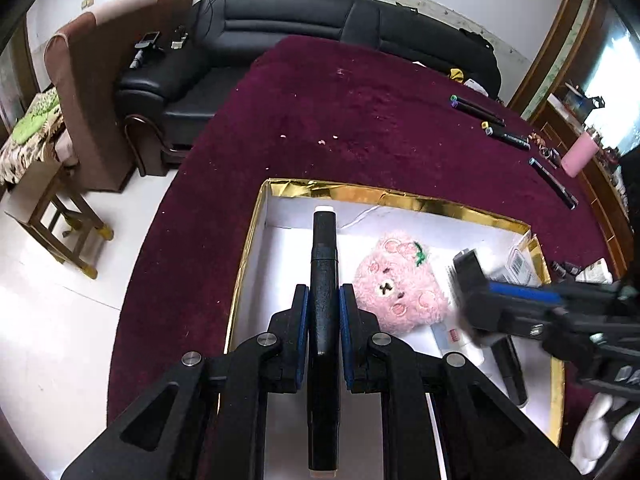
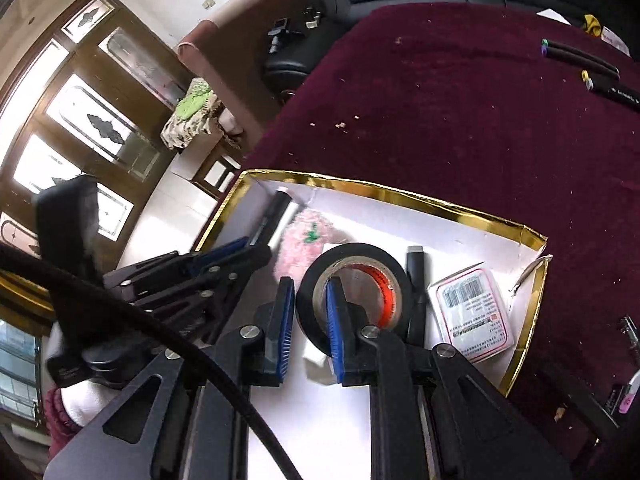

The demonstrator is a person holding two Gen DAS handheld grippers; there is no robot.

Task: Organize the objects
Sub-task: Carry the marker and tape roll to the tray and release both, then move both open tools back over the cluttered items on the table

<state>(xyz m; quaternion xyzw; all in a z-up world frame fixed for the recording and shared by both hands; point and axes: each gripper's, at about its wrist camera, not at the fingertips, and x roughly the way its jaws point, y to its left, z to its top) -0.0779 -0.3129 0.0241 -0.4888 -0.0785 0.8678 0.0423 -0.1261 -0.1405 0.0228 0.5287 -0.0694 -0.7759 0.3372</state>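
In the box (image 1: 256,216), a plush toy (image 1: 400,284) lies left of a packet (image 2: 474,314).

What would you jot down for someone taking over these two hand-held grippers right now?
Left hand-held gripper: shut on a black marker, held over the gold-rimmed box.
Right hand-held gripper: shut on the wall of a roll of black tape, one finger inside the ring, also over the box.
Already in the box: pink plush toy, another black marker, a barcoded white packet.
Left to do: release the marker and the tape into the box, then fetch the markers lying on the dark red cloth.
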